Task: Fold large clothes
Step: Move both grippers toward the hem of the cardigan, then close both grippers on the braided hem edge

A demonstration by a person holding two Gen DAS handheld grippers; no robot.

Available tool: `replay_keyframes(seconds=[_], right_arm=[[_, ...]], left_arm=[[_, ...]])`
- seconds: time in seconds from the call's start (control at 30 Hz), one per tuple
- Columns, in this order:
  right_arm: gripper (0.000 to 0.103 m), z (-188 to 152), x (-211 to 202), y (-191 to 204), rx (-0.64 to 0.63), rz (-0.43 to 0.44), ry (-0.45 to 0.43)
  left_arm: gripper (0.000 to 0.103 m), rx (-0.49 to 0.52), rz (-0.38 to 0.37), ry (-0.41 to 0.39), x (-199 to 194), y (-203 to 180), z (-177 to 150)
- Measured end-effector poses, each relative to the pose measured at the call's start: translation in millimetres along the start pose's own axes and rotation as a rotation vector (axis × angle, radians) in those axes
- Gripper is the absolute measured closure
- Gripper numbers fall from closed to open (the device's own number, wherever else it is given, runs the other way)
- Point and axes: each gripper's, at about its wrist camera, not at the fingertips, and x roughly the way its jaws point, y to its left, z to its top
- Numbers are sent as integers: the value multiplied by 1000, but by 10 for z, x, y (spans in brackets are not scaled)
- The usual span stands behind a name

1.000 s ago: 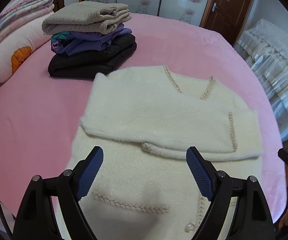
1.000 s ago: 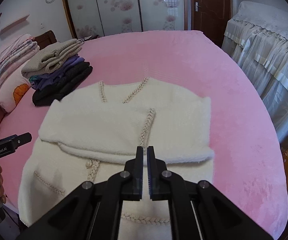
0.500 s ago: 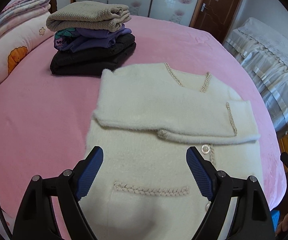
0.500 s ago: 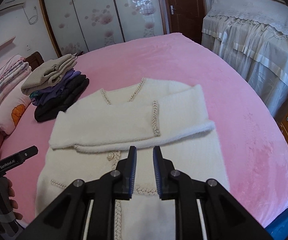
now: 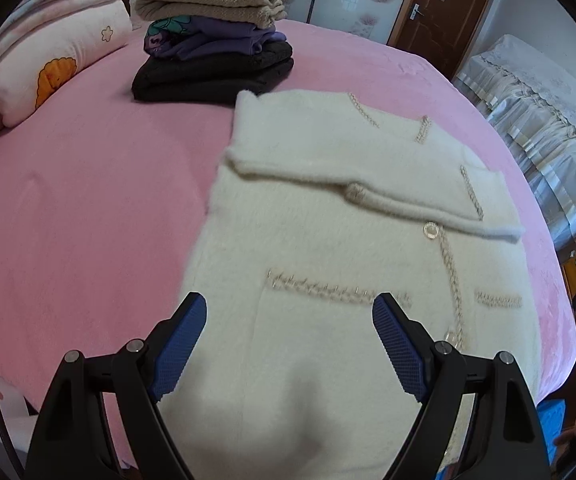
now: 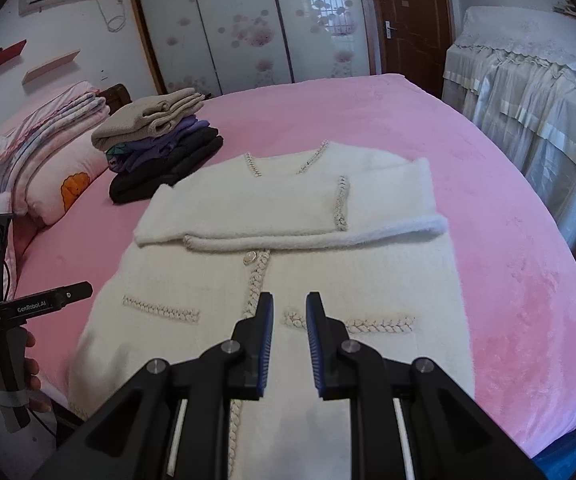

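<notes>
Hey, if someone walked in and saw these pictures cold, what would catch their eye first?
The cream cardigan spread flat in the middle of the pink bed, both sleeves folded across its chest. Next, the stack of folded clothes beyond its left shoulder, near the pillows. Both grippers, left and right, hover open over its hem.

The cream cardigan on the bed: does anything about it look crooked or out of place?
Nothing stands out. The cream cardigan lies flat on the pink bed cover, both sleeves folded across its chest, near the tidy stack of folded clothes.
</notes>
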Motion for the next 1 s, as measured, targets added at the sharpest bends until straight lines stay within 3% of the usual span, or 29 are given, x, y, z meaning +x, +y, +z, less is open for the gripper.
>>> replay_keyframes(seconds=[0.17, 0.33, 0.67, 1.0], right_arm=[[86, -154, -94, -84, -35, 15, 23], [60, -418, -145, -303, 6, 98, 92], [60, -1213, -63, -933, 80, 39, 297], [63, -1461, -71, -1463, 132, -66, 318]], left_arm=[[19, -30, -7, 21, -51, 162, -246], [19, -58, 15, 46, -7, 495, -515], [19, -85, 9, 109, 227, 1050, -1002], [19, -46, -44, 133, 279, 1134, -1153]])
